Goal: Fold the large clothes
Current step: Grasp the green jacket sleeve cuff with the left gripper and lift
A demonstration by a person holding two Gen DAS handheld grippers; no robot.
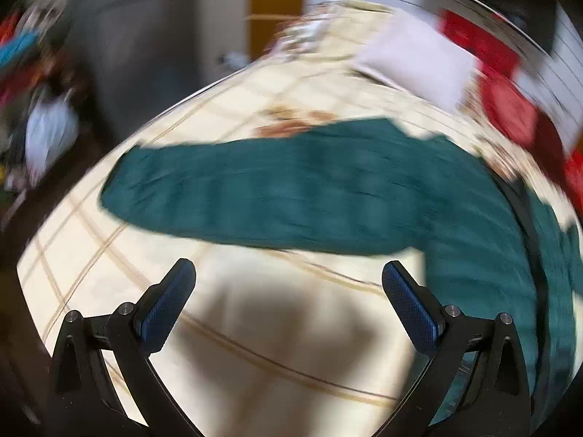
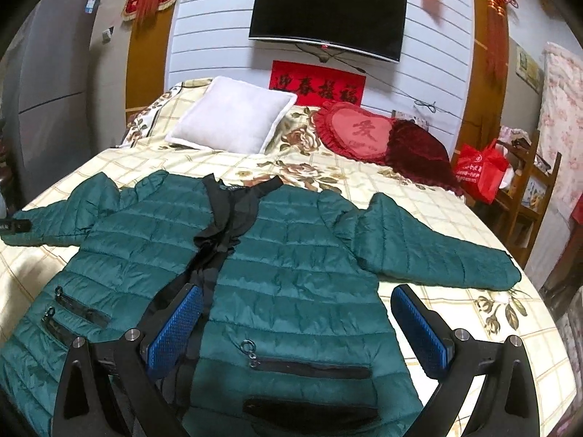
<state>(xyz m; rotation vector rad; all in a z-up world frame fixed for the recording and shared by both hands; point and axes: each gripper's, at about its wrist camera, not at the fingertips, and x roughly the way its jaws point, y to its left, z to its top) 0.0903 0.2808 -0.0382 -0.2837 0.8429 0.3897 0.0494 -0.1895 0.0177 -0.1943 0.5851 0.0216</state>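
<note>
Right wrist view looks down the length of a bed [image 2: 455, 225] covered in a cream checked sheet with flower prints. A dark green quilted jacket [image 2: 291, 255] lies flat on it, front up, collar toward the headboard and both sleeves stretched out to the sides. Its black zipper strip runs down the middle, and zip pockets show on both lower panels. The right gripper [image 2: 297, 324] hangs over the jacket's lower front with its jaws spread wide and nothing between them; one blue pad [image 2: 175, 331] sits over the zipper strip, the other above the jacket's hem corner and the sheet.

At the head of the bed rest a white pillow [image 2: 233, 120], a red heart-shaped cushion [image 2: 359, 133] and a dark red cushion [image 2: 419, 153] just beside it. A black television [image 2: 328, 14] hangs on the wall above. A red bag [image 2: 481, 169] sits on a wooden rack beside the bed.

Left wrist view is blurred. The left gripper [image 1: 288, 306] is over bare sheet beside the jacket [image 1: 291, 189], jaws wide apart and empty. One sleeve stretches across the frame ahead of its fingertips, with the white pillow [image 1: 419, 65] beyond.
</note>
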